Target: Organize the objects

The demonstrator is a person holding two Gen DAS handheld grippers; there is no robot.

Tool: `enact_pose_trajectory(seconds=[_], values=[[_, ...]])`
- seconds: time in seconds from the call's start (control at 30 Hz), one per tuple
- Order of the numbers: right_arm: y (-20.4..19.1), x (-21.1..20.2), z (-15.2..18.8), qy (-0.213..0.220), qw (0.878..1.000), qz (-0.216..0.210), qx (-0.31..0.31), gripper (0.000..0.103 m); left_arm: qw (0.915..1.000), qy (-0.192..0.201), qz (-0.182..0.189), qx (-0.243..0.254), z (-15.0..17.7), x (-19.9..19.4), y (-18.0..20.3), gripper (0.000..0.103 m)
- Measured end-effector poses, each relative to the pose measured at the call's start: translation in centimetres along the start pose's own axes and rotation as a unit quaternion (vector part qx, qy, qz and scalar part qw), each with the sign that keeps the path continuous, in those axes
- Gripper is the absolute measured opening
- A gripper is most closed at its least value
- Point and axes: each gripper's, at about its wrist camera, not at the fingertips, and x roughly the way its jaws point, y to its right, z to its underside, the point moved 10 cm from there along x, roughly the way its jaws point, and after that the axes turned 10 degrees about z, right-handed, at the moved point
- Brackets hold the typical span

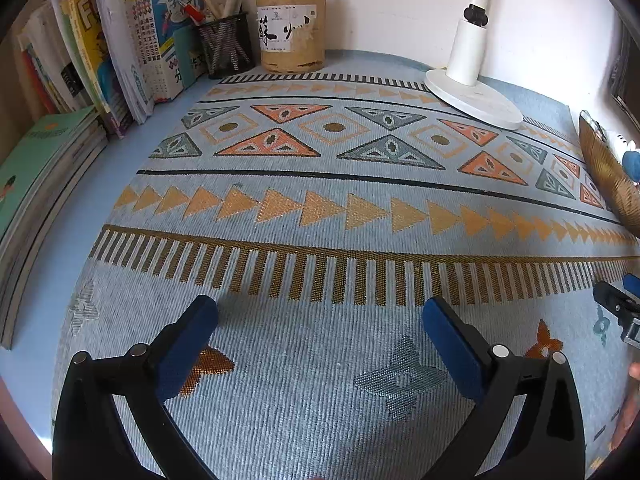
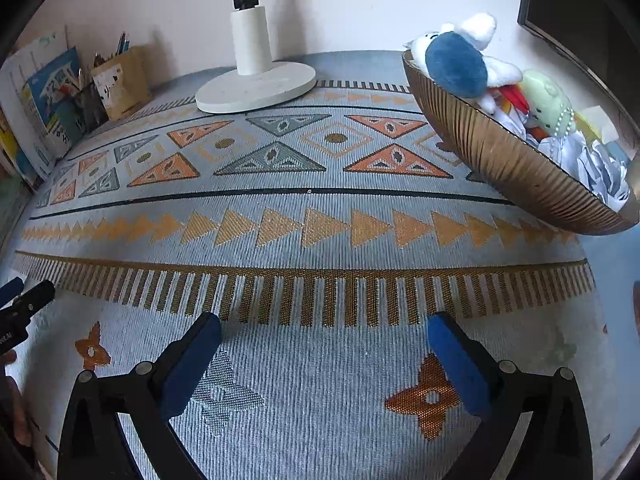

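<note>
The left gripper point(image 1: 320, 316) hovers low over the patterned blue mat point(image 1: 320, 208), its blue-padded fingers spread wide with nothing between them. The right gripper point(image 2: 324, 332) is likewise released, jaws apart over the same mat and holding nothing.

In the left wrist view, a row of upright books point(image 1: 132, 40) stands at 11 o'clock, with a stack of green-covered books point(image 1: 44, 160) lying flat at 9 o'clock. Just beside the upright books sits a black mesh pen holder point(image 1: 226, 50), and touching its right side a tan cylindrical pen pot point(image 1: 292, 34) with pens sticking out, at 12 o'clock. A white desk lamp point(image 1: 472, 92) stands at 1 o'clock, its round base partly on the mat. At 3 o'clock the edge of the ribbed bronze bowl point(image 1: 604, 168) shows.

In the right wrist view that bowl point(image 2: 504, 160) sits at 2 o'clock, resting on the mat's right edge. Inside it lie a blue-and-white plush toy point(image 2: 456, 64), a pale green plush point(image 2: 548, 100) with a bead chain, and what looks like crumpled white paper point(image 2: 596, 164), though the far side is distorted. The lamp base point(image 2: 256, 88) is at 12 o'clock, well apart from the bowl.
</note>
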Motion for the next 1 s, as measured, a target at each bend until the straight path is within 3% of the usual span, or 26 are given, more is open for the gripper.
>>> enact_pose_trajectory(seconds=[0.37, 0.57, 0.67, 0.8, 1.0], values=[[0.7, 0.2, -0.3, -0.002, 1.0, 0.009, 0.013, 0.103, 0.9998, -0.008, -0.006, -0.015, -0.8, 0.7, 0.1, 0.102], [1.2, 0.4, -0.3, -0.003, 1.0, 0.014, 0.022, 0.103, 0.9987, -0.016, 0.04, 0.026, -0.8, 1.0, 4.2, 0.102], [1.1, 0.3, -0.3, -0.003, 1.0, 0.014, 0.021, 0.103, 0.9976, -0.022, 0.038, 0.053, -0.5, 1.3, 6.4, 0.102], [0.9, 0.3, -0.2, -0.003, 1.0, 0.013, 0.019, 0.103, 0.9968, -0.034, 0.049, 0.052, 0.0, 1.2, 8.5, 0.102], [0.9, 0.4, -0.3, -0.002, 1.0, 0.01, 0.011, 0.103, 0.9964, -0.015, 0.052, 0.064, 0.1, 1.1, 9.9, 0.103]])
